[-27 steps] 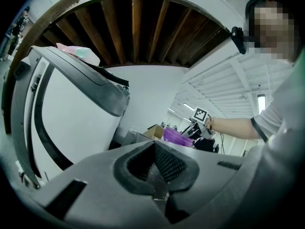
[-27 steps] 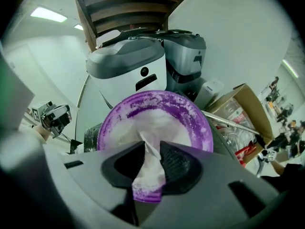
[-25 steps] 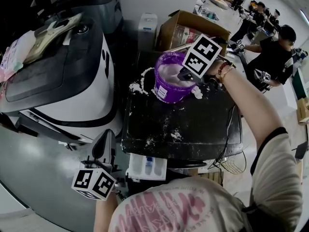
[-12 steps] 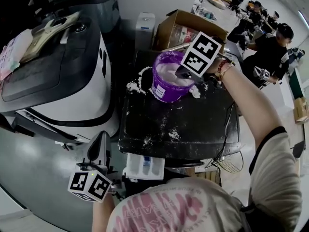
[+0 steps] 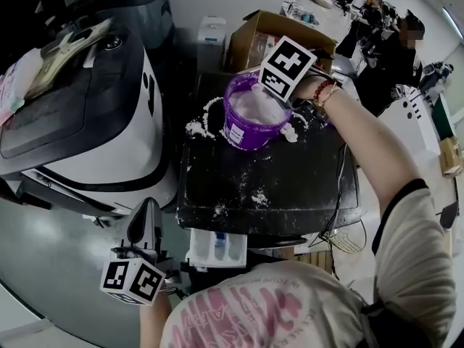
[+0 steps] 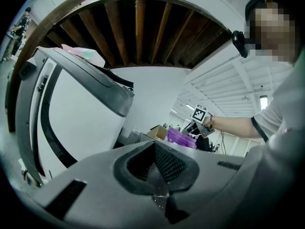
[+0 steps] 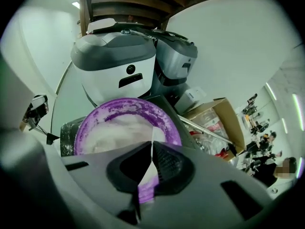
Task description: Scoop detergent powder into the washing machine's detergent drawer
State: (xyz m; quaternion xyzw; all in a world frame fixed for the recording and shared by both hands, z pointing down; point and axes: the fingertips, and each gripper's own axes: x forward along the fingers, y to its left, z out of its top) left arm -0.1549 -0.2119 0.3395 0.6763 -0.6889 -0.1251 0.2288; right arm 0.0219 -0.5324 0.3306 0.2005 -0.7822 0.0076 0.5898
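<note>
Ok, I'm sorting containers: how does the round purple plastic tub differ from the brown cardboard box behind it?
The purple tub is round and holds white powder; the cardboard box is square-cornered and holds packets. The tub stands on the powder-dusted black top; the box sits beyond its far edge. Both are open on top.

The right gripper [image 5: 280, 101] is hovering over the right rim of a purple tub [image 5: 243, 133] of white powder, its fingers closing, with the marker cube hiding whatever lies between them. The tub is standing on a black, powder-dusted counter [image 5: 290, 187]. A white drawer [image 5: 216, 249] is jutting open at the counter's near edge, and the left gripper [image 5: 147, 212] is hanging just beside it.
</note>
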